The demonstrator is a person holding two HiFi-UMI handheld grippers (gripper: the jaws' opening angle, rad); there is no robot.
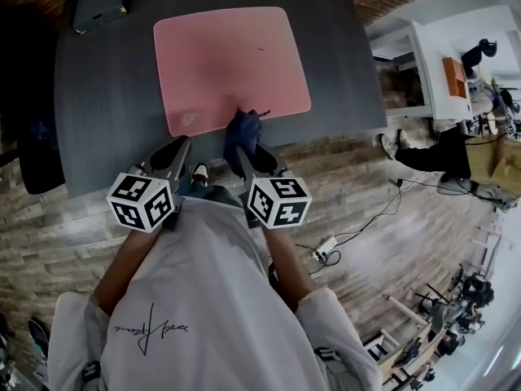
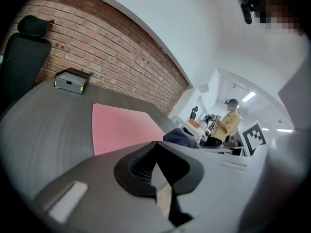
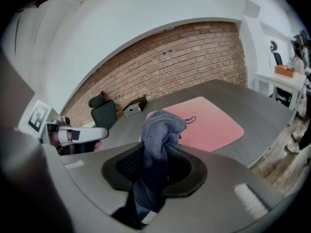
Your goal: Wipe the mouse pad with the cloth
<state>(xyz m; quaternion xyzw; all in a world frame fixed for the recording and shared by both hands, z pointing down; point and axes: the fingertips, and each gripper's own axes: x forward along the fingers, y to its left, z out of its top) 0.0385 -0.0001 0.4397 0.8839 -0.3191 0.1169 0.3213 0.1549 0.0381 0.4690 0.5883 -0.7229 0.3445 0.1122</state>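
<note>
Head view, lower centre: a white shirt (image 1: 203,300) bears a dark handwritten script (image 1: 151,326), too loose to read. Above it, each gripper carries a cube of black-and-white square markers.

The left gripper (image 1: 177,150), left of centre, sits at the near edge of the dark grey desk (image 1: 98,112). Its own view shows the jaws brought together at their tips with nothing between them (image 2: 155,145).

The right gripper (image 1: 244,151), just right of the left one, is clamped on a dark blue cloth (image 1: 242,130). In the right gripper view the cloth (image 3: 158,130) rises from between the jaws (image 3: 158,154) as a bunched fold. In the head view its long axis runs bottom to top. Its free end reaches the lower edge of the pink mouse pad (image 1: 232,63).

The mouse pad lies flat on the desk, long axis left to right and slightly turned. A faint logo (image 1: 189,119) near its lower left corner cannot be read.

Upper left, beyond the pad, a black box (image 1: 99,6) stands on the desk. The left gripper view shows a black office chair (image 2: 24,52) and a brick wall (image 2: 121,57) behind.
</note>
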